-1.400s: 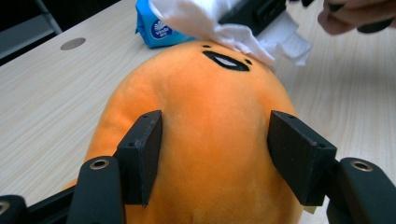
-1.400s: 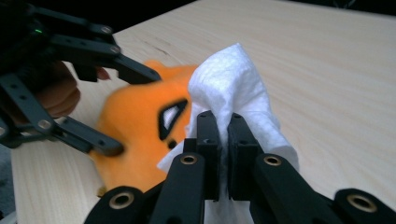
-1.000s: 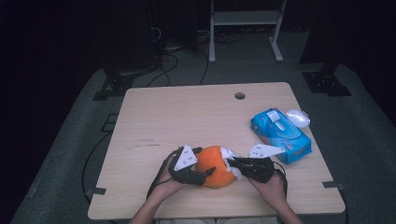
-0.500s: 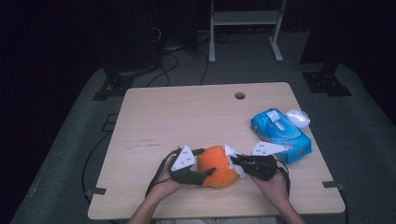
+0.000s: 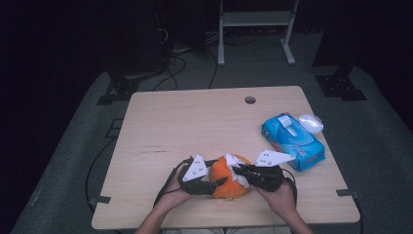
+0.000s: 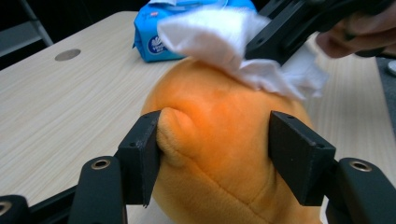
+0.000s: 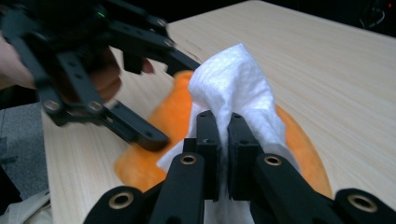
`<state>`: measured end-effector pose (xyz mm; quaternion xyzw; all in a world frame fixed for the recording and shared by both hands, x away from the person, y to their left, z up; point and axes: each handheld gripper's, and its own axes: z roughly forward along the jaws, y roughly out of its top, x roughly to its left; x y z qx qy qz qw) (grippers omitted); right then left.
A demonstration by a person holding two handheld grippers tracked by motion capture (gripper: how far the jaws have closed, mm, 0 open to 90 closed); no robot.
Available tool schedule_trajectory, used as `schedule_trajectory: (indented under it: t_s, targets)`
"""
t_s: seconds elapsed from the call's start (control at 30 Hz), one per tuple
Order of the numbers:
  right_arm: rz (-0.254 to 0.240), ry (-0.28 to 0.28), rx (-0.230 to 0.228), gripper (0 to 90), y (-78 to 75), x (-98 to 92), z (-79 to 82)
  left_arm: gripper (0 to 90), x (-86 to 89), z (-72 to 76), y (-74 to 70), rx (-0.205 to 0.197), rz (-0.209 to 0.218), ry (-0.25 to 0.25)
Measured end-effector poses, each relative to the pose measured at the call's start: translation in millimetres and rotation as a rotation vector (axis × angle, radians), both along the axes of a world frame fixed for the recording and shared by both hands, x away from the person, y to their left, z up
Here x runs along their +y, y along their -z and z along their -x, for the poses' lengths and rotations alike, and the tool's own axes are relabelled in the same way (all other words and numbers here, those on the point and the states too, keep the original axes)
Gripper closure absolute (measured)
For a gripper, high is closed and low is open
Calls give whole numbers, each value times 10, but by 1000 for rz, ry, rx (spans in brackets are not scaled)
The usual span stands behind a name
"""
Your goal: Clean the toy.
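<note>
So this looks like a wipe-down job on the orange plush toy (image 5: 228, 178), which sits on the tabletop (image 5: 195, 126) at the lower middle of the high view, right between the two tools. The left hand-held gripper (image 6: 212, 149) has its jaws on either side of the plush. In the left gripper view the left-side pad is clearly dug into the fabric and has raised a fold, and the other pad sits right against the surface, so I'd call that a grip. Its jaws have just been closing, with the plush between them. The right hand-held gripper (image 7: 223, 140) is clamped tight on a white wipe (image 7: 233, 79), with the tissue bunched between the pads and draped over the top of the toy.

Progress-wise: the wipe is already out of the blue wipe pack (image 5: 292, 141) at the right of the frame and is in contact with the plush, and the toy is now steadied. My guess is the actual rubbing is just getting going, so most of the surface is left to do.

Compared with the frames from a second ago, not much has shifted. Both hands sit in about the same spot, the plush hasn't gone anywhere, and the pack hasn't moved. The only real change is the left jaws pinching in on the toy.
</note>
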<state>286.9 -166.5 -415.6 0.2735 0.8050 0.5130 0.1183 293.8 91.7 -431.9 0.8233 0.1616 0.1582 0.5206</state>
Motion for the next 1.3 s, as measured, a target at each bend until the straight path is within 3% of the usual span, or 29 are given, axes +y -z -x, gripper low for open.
schedule_trajectory:
  t_s: [0.1, 0.2, 0.3, 0.4, 0.47, 0.53, 0.6, 0.63, 0.67, 0.73, 0.8, 0.83, 0.87, 0.97, 1.0, 1.03, 1.1, 1.13, 1.2, 1.3]
  targets:
    - [-8, 33, 18, 849, 51, -91, -52, 201, 44, -63, 18, 67, 32, -63]
    - [-23, 41, 34, 849, 51, -117, -68, 184, 32, -99, 69, 137, 49, -48]
    - [-19, 25, 15, 851, 15, -28, -20, 299, -27, -46, 88, 94, 10, -23]
    - [-51, -47, 8, 851, -35, 104, 60, 370, -64, 11, 49, 28, -29, 3]
    - [-14, -66, -23, 851, -63, 185, 98, 376, -79, 34, 43, 6, -46, 7]
    - [-2, -45, -31, 851, -82, 149, 83, 386, -66, 33, 42, 7, -45, 5]
    - [4, 17, -28, 851, -81, 29, 27, 385, -54, 27, 51, 9, -43, 6]
    - [-4, 72, -6, 851, -33, -124, -58, 367, -54, 23, 54, 14, -37, 4]
    - [-4, 72, -6, 851, -33, -124, -58, 367, -62, 22, 55, 16, -32, 3]
    - [-51, 93, 33, 851, 5, -200, -91, 351, -93, 38, 52, 1, -42, 14]
    - [-55, 60, 12, 850, -26, -119, -38, 353, -117, 64, 51, -24, -48, 30]
    - [-78, 17, 12, 850, -46, -53, -3, 359, -129, 84, 51, -41, -56, 42]
    - [-101, -67, 9, 849, -74, 79, 45, 371, -143, 102, 48, -55, -62, 52]
    - [-60, -62, -11, 849, -93, 131, 53, 376, -161, 125, 38, -65, -80, 40]
    - [-47, -15, -19, 849, -86, 53, 20, 381, -153, 120, 40, -64, -79, 39]
    - [-47, -15, -19, 849, -86, 53, 20, 381, -148, 118, 47, -58, -75, 37]
    - [-14, 44, -27, 849, -57, -61, -20, 381, -136, 103, 52, -49, -67, 36]
    - [-20, 64, -12, 849, -32, -120, -44, 377, -130, 93, 50, -41, -62, 35]
    - [-19, 81, 0, 849, 7, -185, -71, 307, -115, 60, 31, 7, -21, 21]
    - [-42, 78, 15, 850, 14, -138, -70, 177, -131, 10, 30, 102, 29, -31]
